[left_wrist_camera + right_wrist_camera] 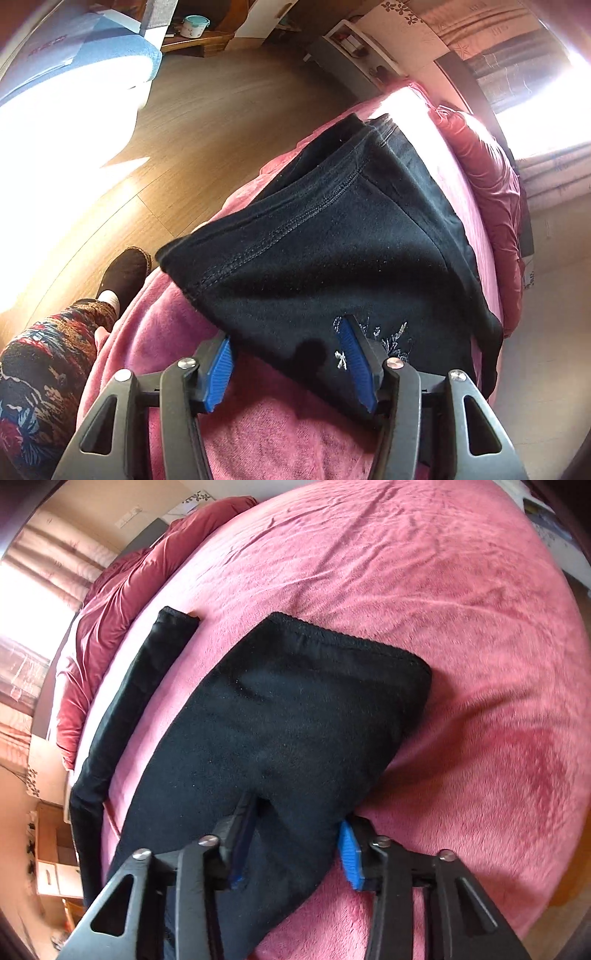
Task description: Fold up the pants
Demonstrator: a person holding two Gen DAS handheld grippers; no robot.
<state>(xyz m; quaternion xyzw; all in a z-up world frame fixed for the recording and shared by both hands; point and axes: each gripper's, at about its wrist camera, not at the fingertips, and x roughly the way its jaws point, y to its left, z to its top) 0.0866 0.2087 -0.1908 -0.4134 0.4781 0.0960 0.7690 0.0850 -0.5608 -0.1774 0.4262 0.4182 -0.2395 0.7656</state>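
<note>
Plush pink bed; fleecy black pants; left gripper and right gripper straddle fabric, unclamped.

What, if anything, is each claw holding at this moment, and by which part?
Left claw: nothing clamped, open astride the black pants' edge. Right claw: spans a pants fold; grip unclear.

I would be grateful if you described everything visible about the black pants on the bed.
The black pants look like soft, fleecy knit, with stitched seams and a small pale embroidered motif. They lie spread on the pink plush bedspread: one scallop-edged end lies flat in the middle, one narrow leg stretches beside it. The left gripper straddles an edge near the motif; the right gripper has fabric between its fingers.
</note>
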